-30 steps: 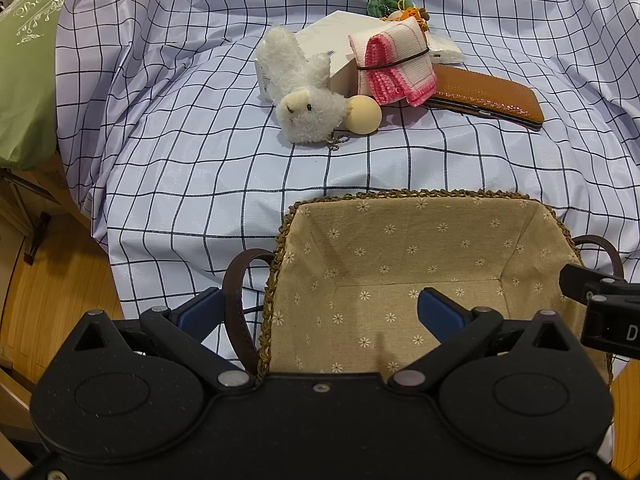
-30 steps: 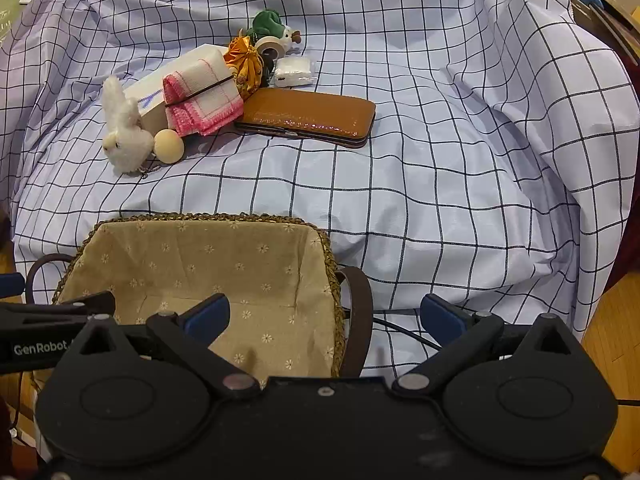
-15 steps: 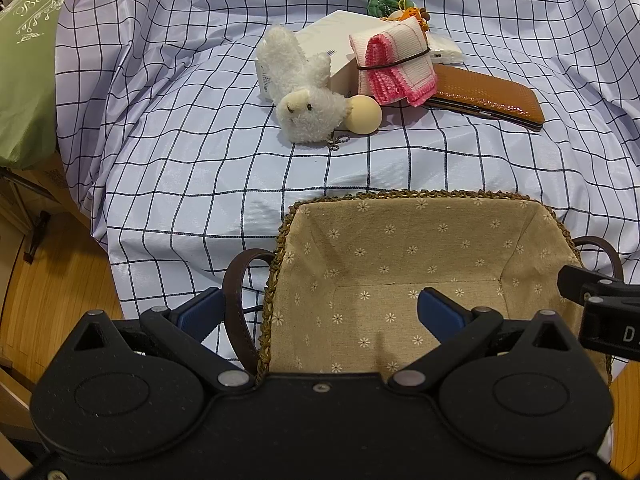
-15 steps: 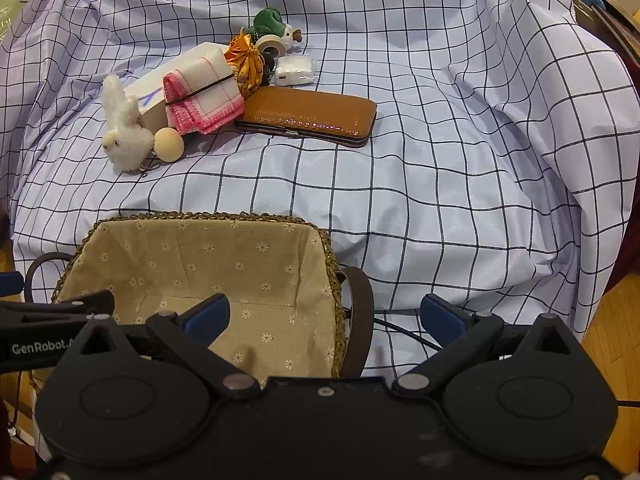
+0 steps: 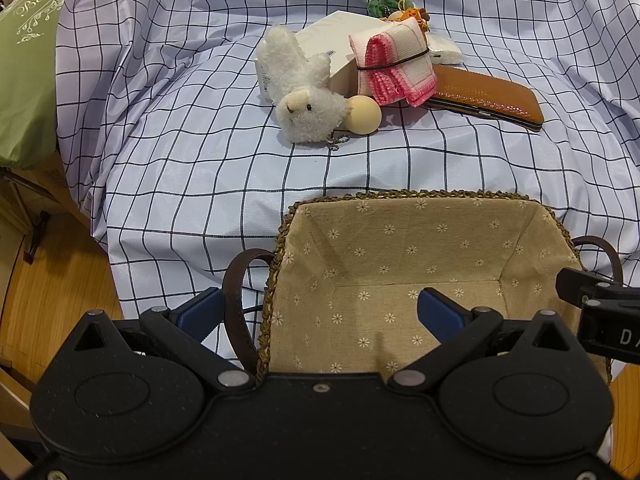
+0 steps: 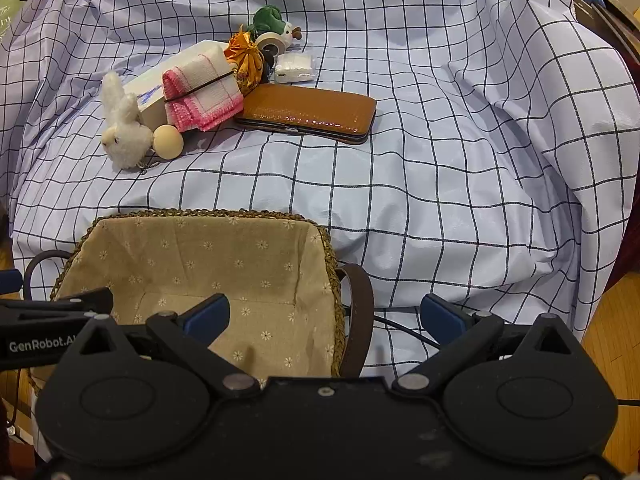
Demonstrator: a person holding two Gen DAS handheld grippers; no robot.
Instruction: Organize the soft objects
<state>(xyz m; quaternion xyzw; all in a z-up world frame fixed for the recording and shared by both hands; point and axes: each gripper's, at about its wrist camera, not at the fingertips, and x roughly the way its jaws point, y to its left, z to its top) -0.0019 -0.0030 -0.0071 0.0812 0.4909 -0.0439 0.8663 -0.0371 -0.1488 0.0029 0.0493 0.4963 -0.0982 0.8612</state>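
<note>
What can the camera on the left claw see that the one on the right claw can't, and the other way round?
Only the left view shows the green cushion with white lettering at the far left.

Only the right view shows the roll of tape, the whole small white packet, and the dark furniture edge at top right.

Both show the lined basket, nothing in it, the white plush bunny, the wooden ball, the pink-and-white cloth bundle, the white box and the brown case on the checked sheet.
</note>
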